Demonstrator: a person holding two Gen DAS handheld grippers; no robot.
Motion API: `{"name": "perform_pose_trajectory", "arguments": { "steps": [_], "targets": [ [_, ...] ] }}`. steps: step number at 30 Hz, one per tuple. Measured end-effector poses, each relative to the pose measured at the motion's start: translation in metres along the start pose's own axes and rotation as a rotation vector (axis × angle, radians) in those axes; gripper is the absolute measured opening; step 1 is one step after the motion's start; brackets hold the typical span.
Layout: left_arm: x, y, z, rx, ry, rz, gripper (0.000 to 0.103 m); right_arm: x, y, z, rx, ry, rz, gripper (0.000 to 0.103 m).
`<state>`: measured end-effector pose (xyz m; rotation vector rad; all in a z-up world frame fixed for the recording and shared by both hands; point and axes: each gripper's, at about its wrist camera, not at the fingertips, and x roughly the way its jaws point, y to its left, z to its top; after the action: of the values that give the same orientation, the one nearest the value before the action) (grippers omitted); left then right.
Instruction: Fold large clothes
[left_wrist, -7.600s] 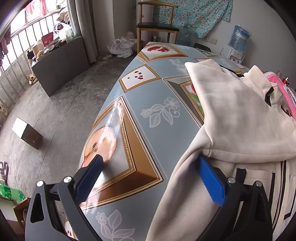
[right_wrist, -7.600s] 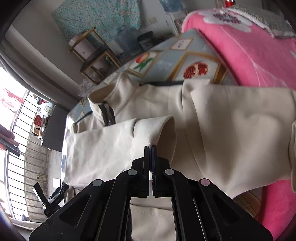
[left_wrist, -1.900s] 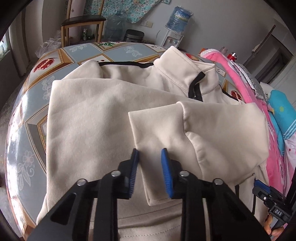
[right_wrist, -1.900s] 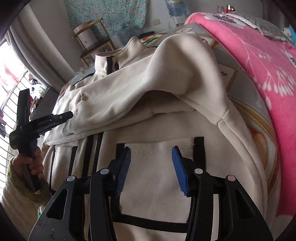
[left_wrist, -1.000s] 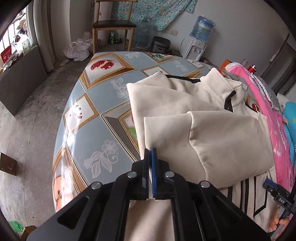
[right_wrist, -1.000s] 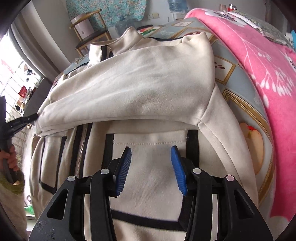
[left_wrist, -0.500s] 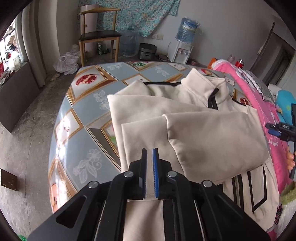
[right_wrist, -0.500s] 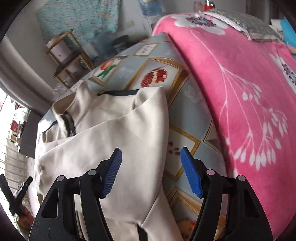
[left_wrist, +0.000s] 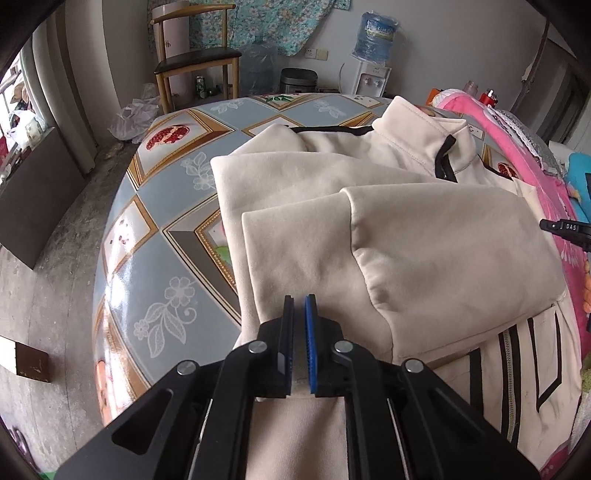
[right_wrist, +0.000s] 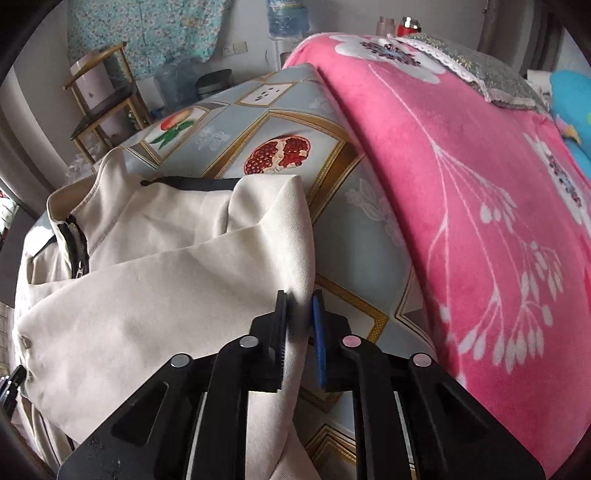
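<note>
Cream fleece jacket (left_wrist: 388, 229), sleeves folded over, lies on the glossy patterned table (left_wrist: 155, 280) beside pink blanket (right_wrist: 461, 184). Left gripper (left_wrist: 299, 314) nearly together, holding nothing; right gripper (right_wrist: 300, 306) clamps the jacket's side fold.

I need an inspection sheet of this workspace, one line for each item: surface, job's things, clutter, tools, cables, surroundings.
Surface: table under a glossy blue-grey cloth with fruit and flower panels.
Job's things: cream jacket lying flat, both sleeves folded across the chest, collar at the far end.
Clutter: pink blanket along the table's right side.
Tools: left tool nearly shut on the jacket's left edge; right tool shut on the jacket's right edge.
Cables: nothing seen.
Surroundings: wooden chair, water dispenser, white plastic bag on the concrete floor.
</note>
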<state>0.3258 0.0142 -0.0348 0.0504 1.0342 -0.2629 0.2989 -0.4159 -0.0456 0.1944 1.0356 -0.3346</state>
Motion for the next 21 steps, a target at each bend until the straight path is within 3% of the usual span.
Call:
{"name": "perform_pose_trajectory", "arguments": {
  "steps": [1,3,5,9,11,13,17,18,21],
  "targets": [
    [-0.006,-0.003,-0.001,0.014,-0.012,0.008,0.006,-0.011,0.004,-0.002,-0.02,-0.031,-0.018,0.024],
    [-0.018,-0.008,-0.002,0.039,-0.042,0.006,0.011,-0.038,0.016,-0.011,-0.072,-0.103,-0.05,0.05],
    [-0.025,-0.015,-0.002,0.059,-0.056,-0.007,0.018,-0.06,0.029,-0.023,-0.124,-0.148,-0.031,0.052],
    [-0.016,-0.031,-0.004,0.103,-0.017,-0.018,0.033,-0.059,0.069,-0.056,-0.241,-0.051,0.123,0.051],
    [-0.001,-0.036,-0.01,0.119,0.02,0.0,0.036,-0.041,0.087,-0.072,-0.314,0.009,0.081,0.051],
    [-0.001,-0.035,-0.013,0.105,0.004,-0.002,0.038,-0.03,0.093,-0.084,-0.356,0.023,0.037,0.052],
    [-0.027,-0.028,-0.019,0.085,-0.025,0.002,0.041,-0.058,0.082,-0.084,-0.282,0.018,0.089,0.058],
    [-0.039,-0.026,-0.023,0.087,-0.044,0.004,0.044,-0.071,0.077,-0.088,-0.273,0.005,0.117,0.065],
    [-0.071,-0.017,-0.045,0.085,-0.084,0.008,0.053,-0.108,0.069,-0.116,-0.268,-0.018,0.185,0.07]
  ]
}}
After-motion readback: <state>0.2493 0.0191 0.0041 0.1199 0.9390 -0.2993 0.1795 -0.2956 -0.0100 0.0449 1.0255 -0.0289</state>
